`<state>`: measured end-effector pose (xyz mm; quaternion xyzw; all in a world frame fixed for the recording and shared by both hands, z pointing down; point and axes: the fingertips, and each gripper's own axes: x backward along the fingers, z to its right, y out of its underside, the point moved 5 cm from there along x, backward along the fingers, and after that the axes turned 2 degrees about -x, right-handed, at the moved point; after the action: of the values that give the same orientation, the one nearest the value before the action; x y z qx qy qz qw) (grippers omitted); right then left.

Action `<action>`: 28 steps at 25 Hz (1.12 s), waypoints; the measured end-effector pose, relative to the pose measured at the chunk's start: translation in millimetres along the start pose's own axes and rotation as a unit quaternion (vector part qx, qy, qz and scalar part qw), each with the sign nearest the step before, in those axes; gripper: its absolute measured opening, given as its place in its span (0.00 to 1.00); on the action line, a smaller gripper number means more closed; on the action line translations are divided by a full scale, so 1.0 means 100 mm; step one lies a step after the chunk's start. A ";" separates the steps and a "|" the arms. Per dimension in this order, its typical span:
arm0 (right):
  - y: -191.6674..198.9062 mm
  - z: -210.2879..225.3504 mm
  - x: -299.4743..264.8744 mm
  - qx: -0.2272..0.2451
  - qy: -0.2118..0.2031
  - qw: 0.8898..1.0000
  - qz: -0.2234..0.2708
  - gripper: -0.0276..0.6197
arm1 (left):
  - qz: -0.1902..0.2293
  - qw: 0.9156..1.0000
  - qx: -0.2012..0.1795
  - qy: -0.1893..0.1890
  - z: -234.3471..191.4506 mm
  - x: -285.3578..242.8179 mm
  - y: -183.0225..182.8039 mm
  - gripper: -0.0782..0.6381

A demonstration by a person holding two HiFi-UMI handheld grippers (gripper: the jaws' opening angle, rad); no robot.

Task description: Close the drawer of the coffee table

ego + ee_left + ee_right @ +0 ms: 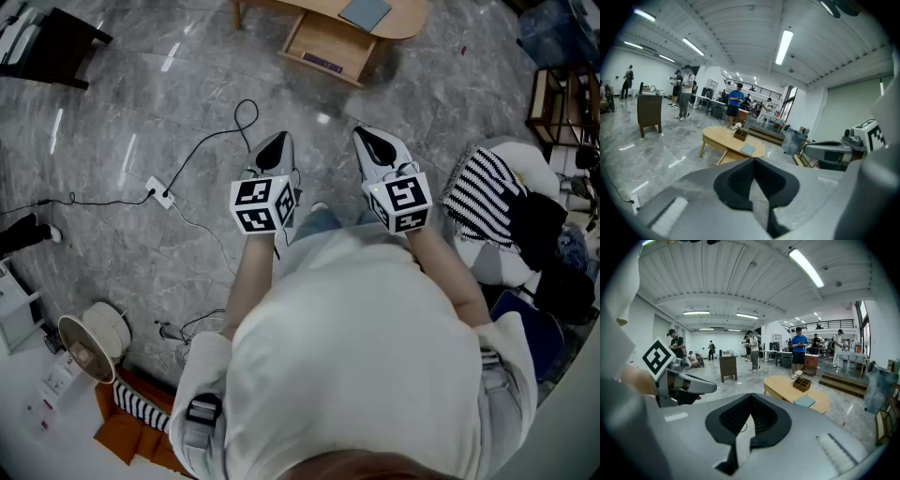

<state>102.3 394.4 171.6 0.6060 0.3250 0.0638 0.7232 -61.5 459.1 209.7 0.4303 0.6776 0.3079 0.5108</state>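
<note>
Drawer (328, 49) stands open, well beyond left gripper (274, 150) and right gripper (374, 142).

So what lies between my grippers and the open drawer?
Head view: only bare grey floor before the drawer; a black cable loops just left of the left gripper.

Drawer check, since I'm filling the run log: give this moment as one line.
drawer: open | left claw: shut, empty | right claw: shut, empty | contact with drawer: none

The head view is looking steeply down from above the person (366, 356); both gripper views are facing forward across the floor (141, 112), all sharing the far-off table (403, 19).
</note>
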 end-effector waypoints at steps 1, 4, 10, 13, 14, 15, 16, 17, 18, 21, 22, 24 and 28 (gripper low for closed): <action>0.01 0.00 0.03 -0.003 0.001 1.000 0.003 0.04 | 0.002 1.000 0.000 0.003 0.05 0.02 0.01 0.11; 0.06 0.00 0.14 -0.010 0.000 1.000 0.010 0.04 | 0.006 1.000 -0.004 0.008 0.20 0.09 0.05 0.11; 0.16 -0.06 0.34 -0.013 -0.019 1.000 0.018 0.04 | 0.006 1.000 -0.010 -0.006 0.38 0.22 0.19 0.11; 0.17 -0.07 0.42 -0.013 -0.023 0.999 0.024 0.04 | 0.009 1.000 -0.001 -0.005 0.46 0.27 0.22 0.11; 0.18 -0.08 0.44 -0.013 -0.023 0.999 0.025 0.04 | 0.010 1.000 0.001 -0.005 0.48 0.29 0.23 0.11; 0.20 -0.09 0.46 -0.013 -0.023 0.999 0.025 0.04 | 0.010 1.000 0.003 -0.006 0.49 0.31 0.25 0.11; 0.21 -0.09 0.47 -0.013 -0.023 0.999 0.025 0.04 | 0.009 1.000 0.003 -0.007 0.50 0.33 0.26 0.11; 0.22 -0.08 0.49 -0.013 -0.023 0.999 0.025 0.04 | 0.009 1.000 0.003 -0.007 0.51 0.33 0.27 0.11; 0.22 -0.07 0.50 -0.014 -0.022 0.999 0.026 0.04 | 0.010 1.000 0.003 -0.008 0.52 0.34 0.27 0.11; 0.22 -0.03 0.49 -0.026 -0.021 0.999 0.028 0.04 | 0.013 1.000 0.008 -0.014 0.49 0.34 0.26 0.11; 0.22 -0.02 0.48 -0.033 -0.020 0.999 0.028 0.04 | 0.013 1.000 0.011 -0.016 0.47 0.34 0.25 0.11; 0.23 -0.02 0.46 -0.042 -0.022 0.998 0.028 0.04 | 0.012 1.000 0.013 -0.017 0.44 0.32 0.25 0.11; 0.22 -0.03 0.45 -0.043 -0.032 0.998 0.031 0.04 | 0.004 1.000 0.016 -0.012 0.42 0.28 0.27 0.11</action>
<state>142.4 424.2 174.5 0.5857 0.2797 0.0810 0.7564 -17.0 495.1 208.3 0.4449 0.6743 0.2944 0.5106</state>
